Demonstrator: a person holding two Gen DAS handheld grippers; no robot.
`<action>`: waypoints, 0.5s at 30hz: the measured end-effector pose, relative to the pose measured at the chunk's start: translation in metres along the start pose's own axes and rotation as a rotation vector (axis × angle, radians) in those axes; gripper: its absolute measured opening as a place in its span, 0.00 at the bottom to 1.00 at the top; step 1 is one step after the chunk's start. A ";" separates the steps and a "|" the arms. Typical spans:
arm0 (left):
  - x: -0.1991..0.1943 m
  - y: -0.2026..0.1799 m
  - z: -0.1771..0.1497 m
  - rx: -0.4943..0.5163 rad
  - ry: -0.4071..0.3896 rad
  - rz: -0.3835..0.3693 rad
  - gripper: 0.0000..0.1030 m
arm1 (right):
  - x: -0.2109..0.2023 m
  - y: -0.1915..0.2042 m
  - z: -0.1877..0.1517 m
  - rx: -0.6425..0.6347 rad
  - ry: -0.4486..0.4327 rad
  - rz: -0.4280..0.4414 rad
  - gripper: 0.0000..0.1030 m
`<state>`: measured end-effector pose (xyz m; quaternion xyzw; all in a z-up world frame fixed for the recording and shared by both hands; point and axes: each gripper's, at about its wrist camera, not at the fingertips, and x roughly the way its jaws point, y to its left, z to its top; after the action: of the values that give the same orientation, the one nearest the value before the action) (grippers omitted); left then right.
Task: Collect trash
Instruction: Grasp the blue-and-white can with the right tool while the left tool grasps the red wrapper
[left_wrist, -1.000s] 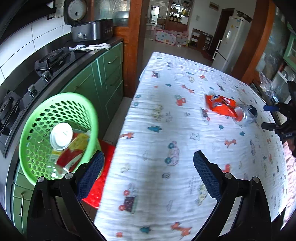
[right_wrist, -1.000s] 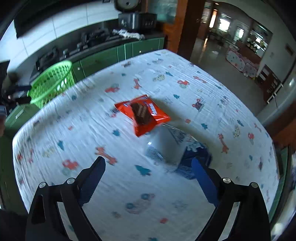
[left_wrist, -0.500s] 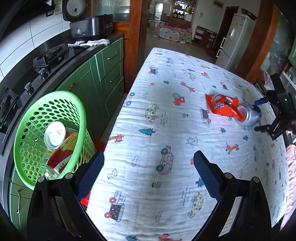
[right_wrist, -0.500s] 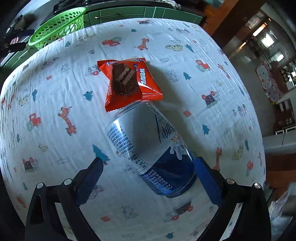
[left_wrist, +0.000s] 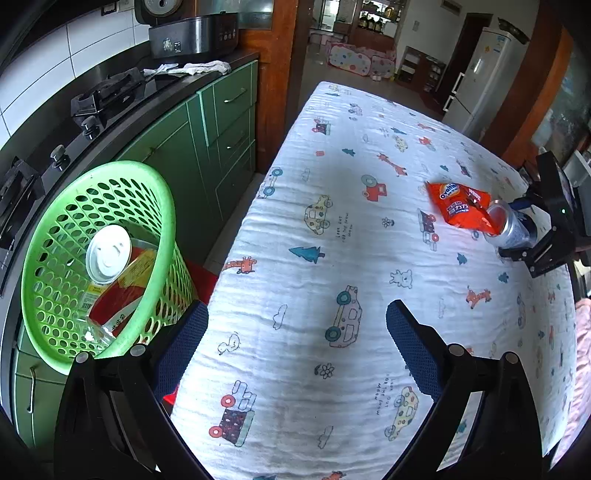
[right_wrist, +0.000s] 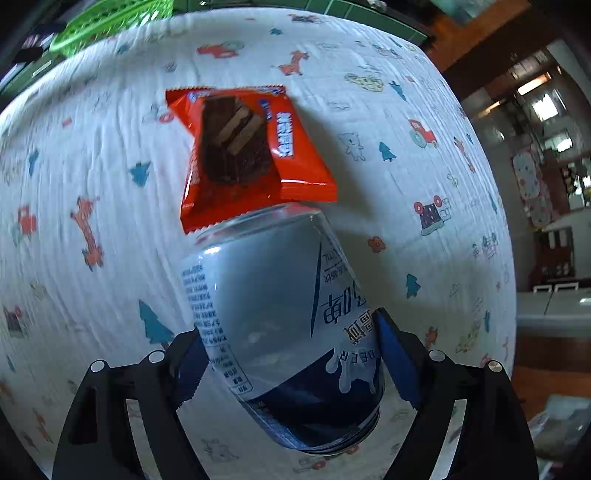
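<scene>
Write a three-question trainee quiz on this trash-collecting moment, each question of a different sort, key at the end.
1. True or false: the beer can lies on its side on the tablecloth.
2. Which item touches the can's far end? A) the orange snack wrapper B) a glass bottle C) a spoon
3. Fill in: the green basket stands off the table's edge, beside the green ____.

Key
1. True; the right gripper straddles it, its jaws closing on the can's sides.
2. A; the wrapper's edge meets the can's rim.
3. Cabinets. The left gripper hangs over bare cloth, jaws apart, holding nothing.
</scene>
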<state>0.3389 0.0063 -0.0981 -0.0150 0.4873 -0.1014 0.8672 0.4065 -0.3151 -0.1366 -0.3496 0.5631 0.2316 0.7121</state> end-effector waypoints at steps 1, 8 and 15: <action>0.001 -0.001 0.001 0.000 0.004 -0.007 0.93 | -0.001 -0.003 -0.001 0.021 -0.001 0.007 0.77; 0.007 -0.027 0.012 0.027 0.004 -0.069 0.93 | -0.023 -0.007 -0.026 0.198 -0.051 0.088 0.76; 0.022 -0.094 0.037 0.147 -0.004 -0.160 0.93 | -0.046 0.008 -0.065 0.330 -0.076 0.107 0.76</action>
<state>0.3661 -0.0923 -0.0854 0.0094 0.4740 -0.2058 0.8561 0.3473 -0.3564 -0.1020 -0.1886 0.5841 0.1865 0.7671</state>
